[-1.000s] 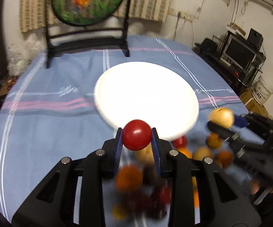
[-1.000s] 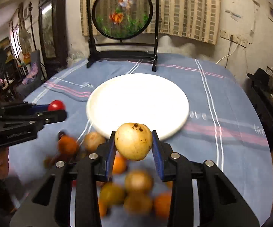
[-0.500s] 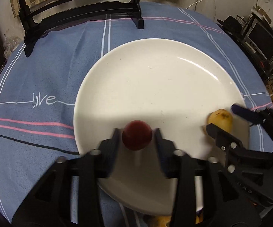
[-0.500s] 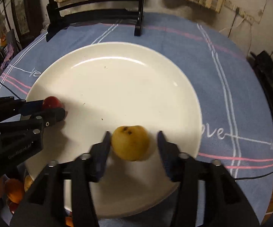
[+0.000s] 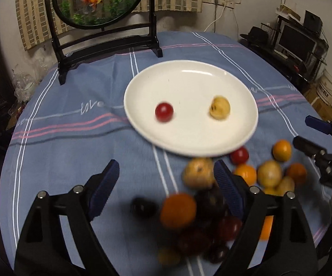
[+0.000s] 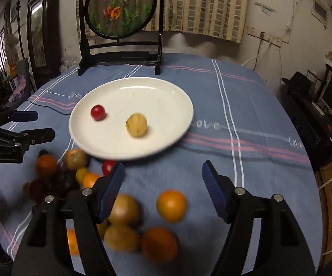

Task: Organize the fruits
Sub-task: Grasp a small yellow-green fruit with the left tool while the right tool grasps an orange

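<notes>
**On the plate: 2 fruits down, pile waiting**

On the white plate (image 5: 188,142), a red fruit (image 5: 164,111) and a yellow fruit (image 5: 220,110) are lying apart, both released. Below it, the pile (image 5: 211,197) of orange, yellow and dark fruits is sitting on the blue cloth (image 5: 74,151).

The left gripper (image 5: 166,184) is widening its jaws with nothing between them; the right gripper (image 6: 163,181) is opening too, empty.

These fruits are looking small, round, light and likely to roll; the dark ones may be soft. Taking each across its widest middle with gentle pressure is probably safest.
</notes>
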{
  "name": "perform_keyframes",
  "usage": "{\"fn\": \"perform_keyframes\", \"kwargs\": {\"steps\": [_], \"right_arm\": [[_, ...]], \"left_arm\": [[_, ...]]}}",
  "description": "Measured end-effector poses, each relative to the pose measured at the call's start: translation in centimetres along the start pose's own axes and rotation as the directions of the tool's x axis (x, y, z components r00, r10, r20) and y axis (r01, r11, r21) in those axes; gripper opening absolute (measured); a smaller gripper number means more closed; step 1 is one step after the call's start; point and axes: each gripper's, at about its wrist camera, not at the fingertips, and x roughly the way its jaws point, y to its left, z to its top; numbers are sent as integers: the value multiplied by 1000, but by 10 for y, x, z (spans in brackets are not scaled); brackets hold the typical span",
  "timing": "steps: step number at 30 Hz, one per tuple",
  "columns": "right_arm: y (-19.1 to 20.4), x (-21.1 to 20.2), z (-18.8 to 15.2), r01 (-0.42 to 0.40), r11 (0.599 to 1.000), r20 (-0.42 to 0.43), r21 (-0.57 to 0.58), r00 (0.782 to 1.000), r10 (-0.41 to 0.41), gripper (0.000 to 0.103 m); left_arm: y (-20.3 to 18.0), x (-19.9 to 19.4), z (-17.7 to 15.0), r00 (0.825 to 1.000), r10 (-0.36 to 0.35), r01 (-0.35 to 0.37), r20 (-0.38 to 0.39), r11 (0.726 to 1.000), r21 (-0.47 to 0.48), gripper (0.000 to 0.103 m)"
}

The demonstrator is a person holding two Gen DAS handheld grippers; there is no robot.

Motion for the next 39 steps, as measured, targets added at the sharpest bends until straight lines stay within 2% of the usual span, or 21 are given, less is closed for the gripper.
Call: {"fn": "perform_keyframes", "kwargs": {"steps": [4, 8, 13, 16, 19, 22, 27, 30, 31, 34, 39], "right_arm": [[-7, -21, -34, -39, 995, 11, 94, 999, 38, 71], [-9, -36, -59, -57, 988, 22, 140, 998, 54, 71], [-1, -41, -79, -54, 990, 11, 128, 999, 53, 72], [3, -40, -87, -81, 989, 1, 121, 997, 81, 72], [6, -40, -88, -71, 990, 8, 121, 998, 70, 72], [7, -39, -86, -85, 988, 16, 126, 996, 83, 72], [13, -36, -86, -99, 990, 6, 103, 995, 99, 72], [21, -35, -88, -102, 992, 0, 80, 995, 102, 72], [23, -35, -88, -107, 992, -1, 71, 994, 108, 72], [31, -35, -87, -126, 991, -8, 49, 992, 126, 72], [53, -34, -88, -159, 987, -37, -15, 987, 158, 72]], "left_arm": [[1, -14, -42, 1000, -7, 8, -22, 1000, 5, 86], [2, -24, -72, 999, -4, 5, -38, 1000, 28, 86], [10, -28, -95, 999, 21, -20, -35, 999, 43, 86], [15, -23, -105, 998, 7, -5, -60, 999, 43, 86], [19, -13, -109, 996, 14, -11, -89, 999, 34, 84], [18, -6, -108, 995, 2, 1, -102, 999, 33, 75], [13, 0, -103, 995, -5, 10, -95, 998, 58, 69], [7, 0, -101, 996, -41, 48, -76, 995, 89, 41], [3, 0, -101, 996, -56, 63, -71, 992, 109, 26], [-7, 0, -102, 998, -43, 50, -50, 985, 163, 26], [-3, -3, -104, 997, -62, 69, -55, 988, 139, 26]]}}
